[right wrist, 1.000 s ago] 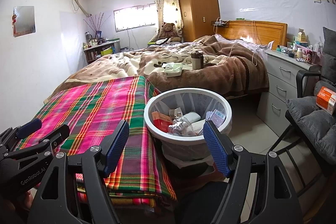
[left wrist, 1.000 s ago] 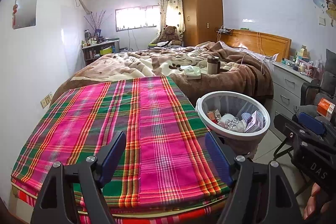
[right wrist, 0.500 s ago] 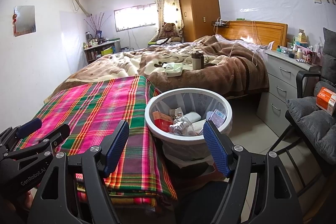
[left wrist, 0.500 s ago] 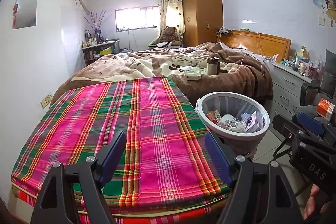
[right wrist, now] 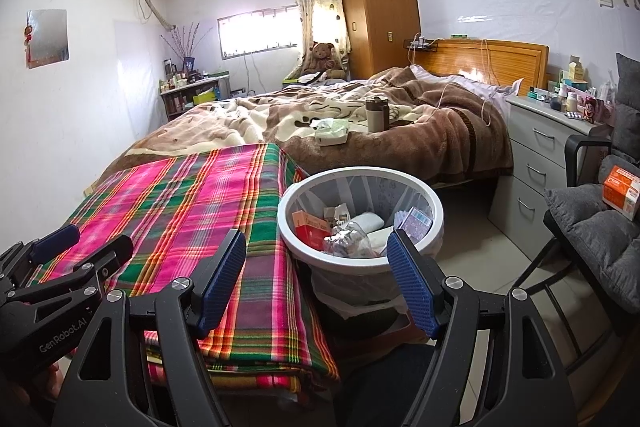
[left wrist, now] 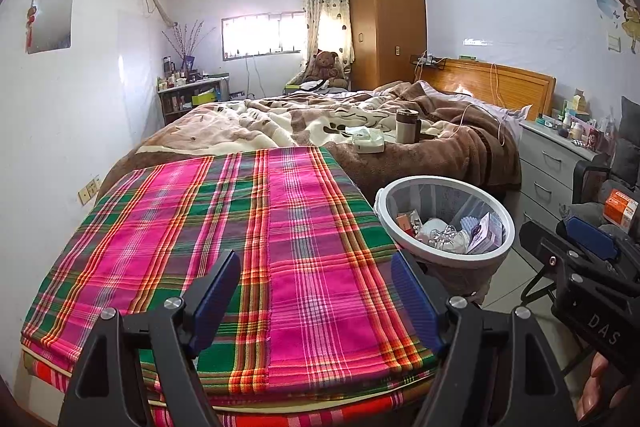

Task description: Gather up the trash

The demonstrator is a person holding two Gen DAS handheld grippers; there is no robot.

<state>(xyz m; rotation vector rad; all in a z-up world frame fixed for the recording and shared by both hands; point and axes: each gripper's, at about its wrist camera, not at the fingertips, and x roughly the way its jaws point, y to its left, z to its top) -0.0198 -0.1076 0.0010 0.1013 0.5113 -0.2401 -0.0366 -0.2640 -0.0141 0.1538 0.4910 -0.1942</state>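
Observation:
A white trash bin [right wrist: 434,215] with a clear liner stands on the floor beside the bed; it holds a red box [right wrist: 312,227], a crumpled clear bottle [right wrist: 346,241], a purple carton [right wrist: 416,221] and other scraps. The bin also shows in the left wrist view [left wrist: 384,203]. My right gripper [right wrist: 316,283] is open and empty, just in front of the bin. My left gripper [left wrist: 316,301] is open and empty over the plaid cloth [left wrist: 224,223]; it also shows in the right wrist view [right wrist: 76,251]. The right gripper shows in the left wrist view [left wrist: 568,247].
The brown-blanketed bed [right wrist: 400,143] carries a tissue pack [right wrist: 331,131] and a travel mug [right wrist: 377,113]. A grey drawer unit [right wrist: 540,155] with bottles stands right. A grey-cushioned chair [right wrist: 592,227] holds an orange box [right wrist: 622,191]. A wardrobe [right wrist: 376,7] is at the back.

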